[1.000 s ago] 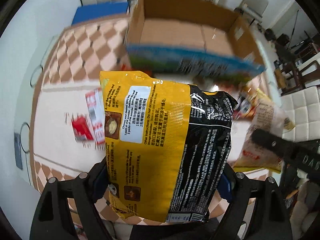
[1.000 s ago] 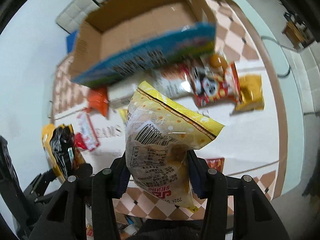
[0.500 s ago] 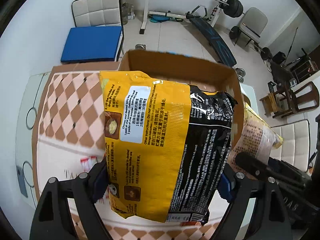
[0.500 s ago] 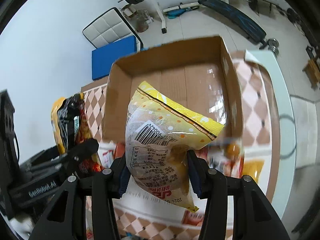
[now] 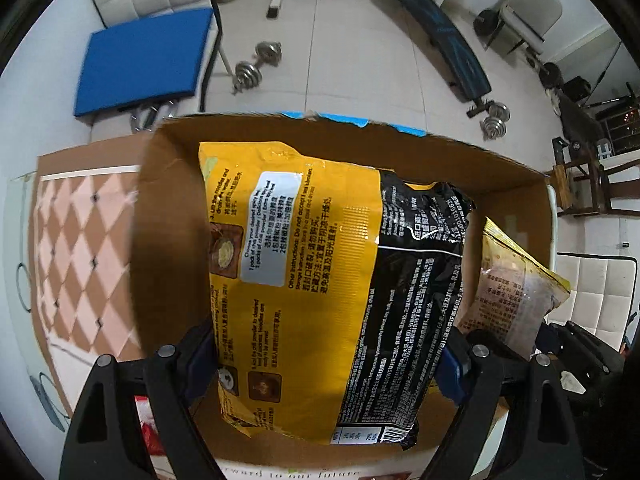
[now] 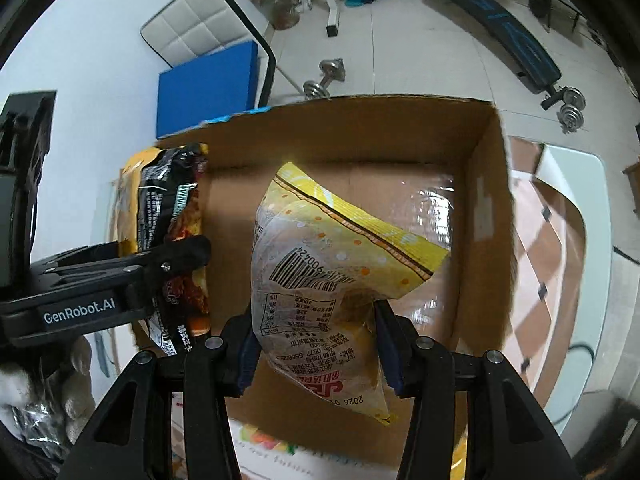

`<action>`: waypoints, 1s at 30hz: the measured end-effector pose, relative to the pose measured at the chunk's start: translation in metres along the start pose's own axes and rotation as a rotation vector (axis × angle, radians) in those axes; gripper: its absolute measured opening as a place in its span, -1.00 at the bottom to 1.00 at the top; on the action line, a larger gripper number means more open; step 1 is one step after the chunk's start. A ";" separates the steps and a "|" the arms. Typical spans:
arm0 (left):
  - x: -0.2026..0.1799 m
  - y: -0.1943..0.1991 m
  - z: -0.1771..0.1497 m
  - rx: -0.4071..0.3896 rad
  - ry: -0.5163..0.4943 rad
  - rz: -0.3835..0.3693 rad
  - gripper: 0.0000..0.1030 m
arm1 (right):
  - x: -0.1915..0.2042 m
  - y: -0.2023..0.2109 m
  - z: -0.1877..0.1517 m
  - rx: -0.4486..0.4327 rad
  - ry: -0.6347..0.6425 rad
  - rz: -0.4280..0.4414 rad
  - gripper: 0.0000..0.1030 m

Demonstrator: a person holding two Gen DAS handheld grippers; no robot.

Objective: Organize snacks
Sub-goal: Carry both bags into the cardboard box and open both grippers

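My left gripper (image 5: 328, 364) is shut on a yellow and black noodle pack (image 5: 320, 280) and holds it over the open cardboard box (image 5: 168, 240). My right gripper (image 6: 316, 348) is shut on a pale yellow snack bag (image 6: 320, 280) and holds it over the same box (image 6: 484, 216). The snack bag also shows at the right in the left wrist view (image 5: 516, 292). The noodle pack (image 6: 172, 232) and the left gripper (image 6: 120, 280) show at the left in the right wrist view. The box floor looks bare where it shows.
The box stands on a table with a checkered cloth (image 5: 76, 248). A red packet (image 5: 148, 428) lies on the table by the near left corner of the box. Beyond the table are a blue mat (image 5: 140, 56), dumbbells (image 5: 256, 64) and a weight bench (image 5: 444, 36).
Both grippers have moved forward with their bags, from in front of the box to over its opening. The loose snacks on the table have dropped out of view.
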State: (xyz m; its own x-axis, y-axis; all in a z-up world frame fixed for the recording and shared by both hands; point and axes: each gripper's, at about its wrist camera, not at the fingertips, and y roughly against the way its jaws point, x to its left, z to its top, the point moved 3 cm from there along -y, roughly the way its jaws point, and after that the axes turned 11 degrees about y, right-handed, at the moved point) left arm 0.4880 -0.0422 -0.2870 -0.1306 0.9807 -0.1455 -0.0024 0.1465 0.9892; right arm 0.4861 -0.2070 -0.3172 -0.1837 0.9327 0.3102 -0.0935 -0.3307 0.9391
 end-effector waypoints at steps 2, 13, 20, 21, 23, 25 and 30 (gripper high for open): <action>-0.004 -0.015 0.007 0.024 0.001 0.005 0.69 | -0.006 -0.014 0.007 0.019 0.012 0.000 0.02; -0.019 -0.046 0.014 0.049 -0.025 0.082 0.72 | -0.025 -0.071 0.028 0.148 0.098 -0.019 0.58; -0.010 -0.040 0.010 0.050 0.003 0.045 0.83 | -0.033 -0.067 0.026 0.162 0.051 -0.032 0.81; -0.009 -0.037 0.009 0.049 0.005 0.038 0.83 | -0.033 -0.065 0.025 0.161 0.042 -0.032 0.82; -0.006 -0.027 0.008 0.031 0.010 0.031 0.83 | -0.030 -0.060 0.021 0.158 0.042 -0.047 0.83; -0.003 -0.017 0.004 0.015 0.016 0.026 0.83 | -0.028 -0.053 0.016 0.145 0.040 -0.065 0.83; 0.008 0.009 -0.012 -0.039 0.018 0.021 0.83 | -0.005 -0.031 0.000 0.071 0.041 -0.141 0.85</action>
State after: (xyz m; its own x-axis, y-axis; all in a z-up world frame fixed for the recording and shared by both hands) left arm 0.4747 -0.0344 -0.2794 -0.1487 0.9810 -0.1245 -0.0382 0.1201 0.9920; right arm 0.4900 -0.2008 -0.3481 -0.2136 0.9622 0.1692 -0.0517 -0.1841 0.9815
